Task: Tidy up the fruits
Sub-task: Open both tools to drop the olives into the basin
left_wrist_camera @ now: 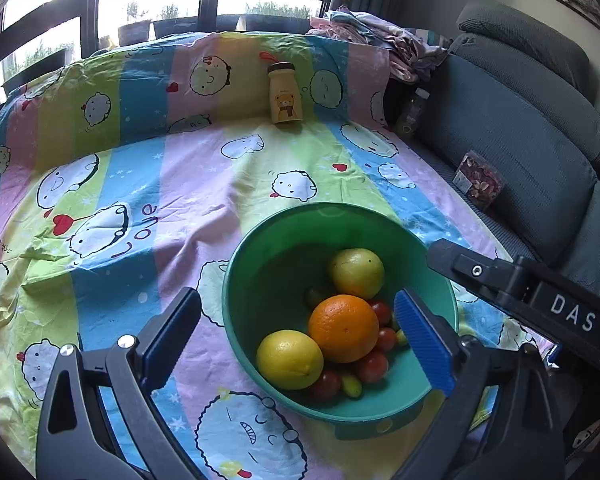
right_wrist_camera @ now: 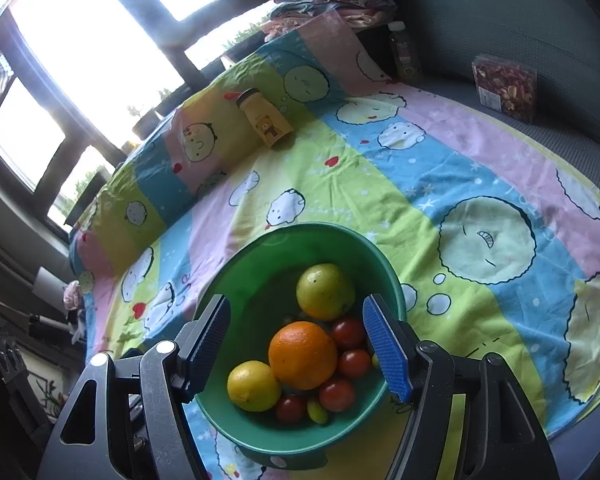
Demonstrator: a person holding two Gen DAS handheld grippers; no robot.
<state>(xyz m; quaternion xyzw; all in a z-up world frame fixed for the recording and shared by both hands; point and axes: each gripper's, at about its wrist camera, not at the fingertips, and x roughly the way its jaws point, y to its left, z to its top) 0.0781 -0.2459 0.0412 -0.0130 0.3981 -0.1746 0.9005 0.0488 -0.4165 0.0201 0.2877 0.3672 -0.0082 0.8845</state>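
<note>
A green bowl [left_wrist_camera: 260, 248] stands on a cartoon-print cloth. It holds an orange [left_wrist_camera: 343, 328], a yellow lemon [left_wrist_camera: 289, 359], a greenish-yellow citrus fruit [left_wrist_camera: 356, 273] and several small red and green tomatoes [left_wrist_camera: 372, 366]. My left gripper [left_wrist_camera: 300, 340] is open above the bowl's near side, holding nothing. My right gripper [right_wrist_camera: 300, 344] is open above the same bowl [right_wrist_camera: 252, 264], its fingers either side of the orange [right_wrist_camera: 302, 354], not touching it. The lemon [right_wrist_camera: 253, 385] and the greenish citrus [right_wrist_camera: 325, 291] also show there. Part of the right gripper's body [left_wrist_camera: 540, 296] shows in the left wrist view.
A yellow bear-print bottle [left_wrist_camera: 285, 93] stands at the back of the cloth. A grey sofa [left_wrist_camera: 520, 120] lies to the right with a clear box of dried snacks [left_wrist_camera: 478, 180] and a small bottle [left_wrist_camera: 412, 112]. Folded clothes [left_wrist_camera: 380, 36] lie behind. Windows are beyond.
</note>
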